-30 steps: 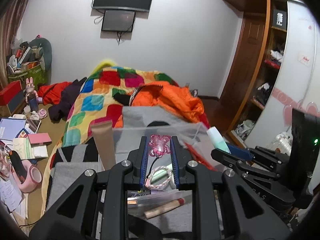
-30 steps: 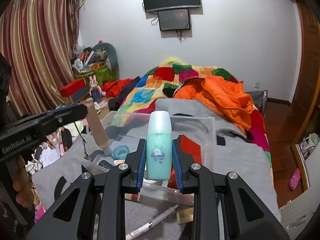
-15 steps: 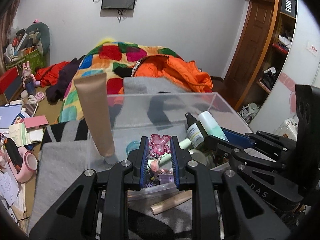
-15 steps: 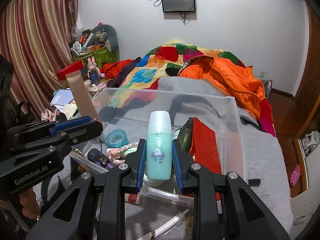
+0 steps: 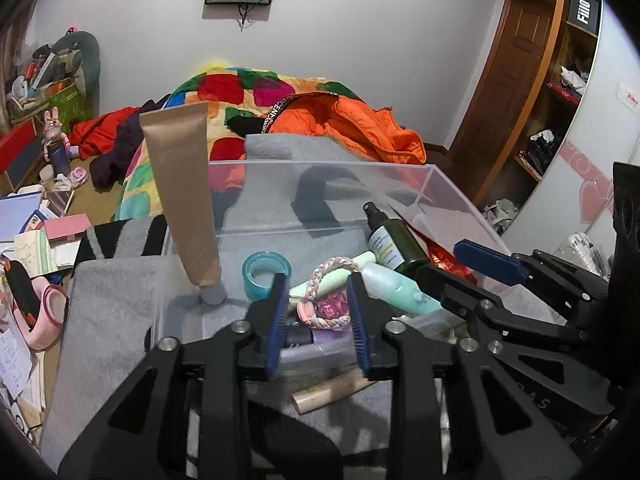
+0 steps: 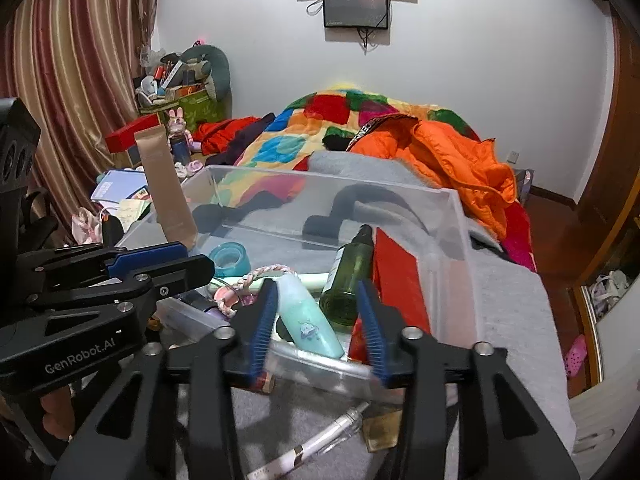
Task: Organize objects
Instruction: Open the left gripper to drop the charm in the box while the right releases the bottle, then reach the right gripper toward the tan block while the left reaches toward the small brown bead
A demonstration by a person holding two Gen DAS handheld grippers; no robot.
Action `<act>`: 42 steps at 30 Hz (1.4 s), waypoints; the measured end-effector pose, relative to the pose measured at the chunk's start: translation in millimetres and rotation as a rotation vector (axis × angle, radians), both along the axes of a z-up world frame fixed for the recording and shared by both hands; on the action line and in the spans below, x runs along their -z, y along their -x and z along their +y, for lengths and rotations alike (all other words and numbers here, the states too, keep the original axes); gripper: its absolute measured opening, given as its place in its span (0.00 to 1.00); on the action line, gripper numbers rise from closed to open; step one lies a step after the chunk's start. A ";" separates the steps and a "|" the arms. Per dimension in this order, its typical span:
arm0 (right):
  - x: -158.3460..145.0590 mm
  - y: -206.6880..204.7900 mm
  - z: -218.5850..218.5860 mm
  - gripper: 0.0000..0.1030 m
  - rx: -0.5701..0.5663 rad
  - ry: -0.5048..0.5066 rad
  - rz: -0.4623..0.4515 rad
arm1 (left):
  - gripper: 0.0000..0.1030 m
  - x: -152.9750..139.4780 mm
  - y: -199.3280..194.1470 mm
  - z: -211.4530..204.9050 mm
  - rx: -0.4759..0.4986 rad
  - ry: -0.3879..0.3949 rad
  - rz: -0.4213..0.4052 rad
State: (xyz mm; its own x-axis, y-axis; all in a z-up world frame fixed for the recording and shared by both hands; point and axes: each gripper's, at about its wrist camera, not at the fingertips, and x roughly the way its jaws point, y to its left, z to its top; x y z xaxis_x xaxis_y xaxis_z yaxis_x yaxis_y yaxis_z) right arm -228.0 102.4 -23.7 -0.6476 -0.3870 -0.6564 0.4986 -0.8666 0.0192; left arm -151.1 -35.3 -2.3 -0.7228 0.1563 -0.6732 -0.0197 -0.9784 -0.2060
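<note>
Both tongs have just been opening: left tongs point(image 5: 318, 312) released above the pink charm point(image 5: 330, 305), right tongs point(image 6: 318, 320) released around the mint bottle point(image 6: 308, 322), which lies low-centre in the clear bin point(image 6: 452, 216).

Your left wrist camera looks forward and down along its fingers, close over the near edge of the clear bin point(image 5: 400, 168). Your right wrist camera does the same from just beside it, to the right. Both share the bin point(image 6: 452, 216), the bed point(image 5: 248, 92) beyond and the wall screen point(image 6: 356, 6); each catches the other gripper at its edge.
</note>
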 end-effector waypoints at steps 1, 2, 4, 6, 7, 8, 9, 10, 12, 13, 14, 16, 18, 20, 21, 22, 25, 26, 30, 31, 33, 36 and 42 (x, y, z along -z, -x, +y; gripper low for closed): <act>-2.1 -2.6 2.0 0.42 0.003 0.002 0.008 | 0.34 -2.3 -2.4 0.2 -0.002 -0.003 0.007; -4.1 -4.6 3.9 0.43 0.005 0.004 0.013 | 0.36 -4.9 -5.4 -0.1 -0.003 -0.004 0.015; -8.3 -8.2 7.2 0.45 0.008 0.011 0.020 | 0.39 -11.2 -10.8 -0.7 -0.005 -0.002 0.030; -12.7 -11.5 10.8 0.49 0.011 0.018 0.024 | 0.47 -16.6 -17.4 -0.4 -0.011 0.008 0.049; -15.4 -13.8 13.4 0.50 0.014 0.023 0.030 | 0.49 -20.2 -20.9 0.0 -0.014 0.013 0.059; -16.4 -15.2 15.3 0.51 0.016 0.026 0.034 | 0.51 -22.6 -23.8 0.4 -0.015 0.016 0.066; -18.9 -17.6 18.2 0.52 0.020 0.028 0.039 | 0.54 -25.1 -26.5 0.6 -0.017 0.020 0.072; -20.4 -19.0 19.7 0.55 0.023 0.030 0.043 | 0.55 -27.8 -29.9 0.6 -0.018 0.022 0.077; -23.4 -23.0 23.4 0.59 0.029 0.034 0.052 | 0.58 -31.8 -37.4 -0.2 -0.017 0.018 0.086; -25.0 -25.4 26.1 0.61 0.031 0.038 0.054 | 0.59 -32.9 -41.2 -0.5 -0.017 0.014 0.087; -25.9 -27.1 28.6 0.62 0.031 0.042 0.052 | 0.60 -33.4 -44.7 -0.8 -0.017 0.012 0.085; -27.3 -32.2 33.9 0.62 0.029 0.057 0.043 | 0.61 -33.0 -50.8 -1.6 -0.018 0.010 0.081; -27.6 -37.0 38.8 0.62 0.031 0.067 0.040 | 0.62 -29.8 -58.2 -2.1 -0.016 0.009 0.072; -26.6 -41.6 45.1 0.62 0.039 0.071 0.038 | 0.62 -23.9 -65.4 -1.7 -0.016 0.021 0.055; -26.3 -43.2 47.8 0.63 0.044 0.074 0.036 | 0.62 -20.9 -68.9 -1.6 -0.017 0.029 0.048; -25.7 -44.8 50.7 0.63 0.049 0.076 0.033 | 0.62 -15.7 -72.3 -1.5 -0.019 0.040 0.035; -22.6 -47.0 58.5 0.63 0.064 0.082 0.021 | 0.62 -1.8 -77.5 -2.7 -0.022 0.054 -0.003; -20.9 -47.7 61.1 0.63 0.069 0.082 0.015 | 0.62 2.0 -77.6 -4.5 -0.026 0.054 -0.014; -9.5 -47.8 69.4 0.63 0.086 0.072 -0.017 | 0.62 19.7 -80.1 -13.6 -0.047 0.035 -0.059; -5.7 -47.5 71.7 0.63 0.091 0.067 -0.026 | 0.62 23.5 -80.2 -15.9 -0.055 0.032 -0.068; 1.6 -46.8 75.8 0.63 0.102 0.061 -0.044 | 0.62 29.5 -79.0 -20.9 -0.075 0.031 -0.082; 14.7 -44.4 84.0 0.63 0.118 0.053 -0.079 | 0.62 36.0 -76.2 -29.0 -0.105 0.030 -0.090; 39.9 -40.9 96.2 0.63 0.148 0.035 -0.144 | 0.52 38.6 -65.6 -35.2 -0.128 0.040 -0.090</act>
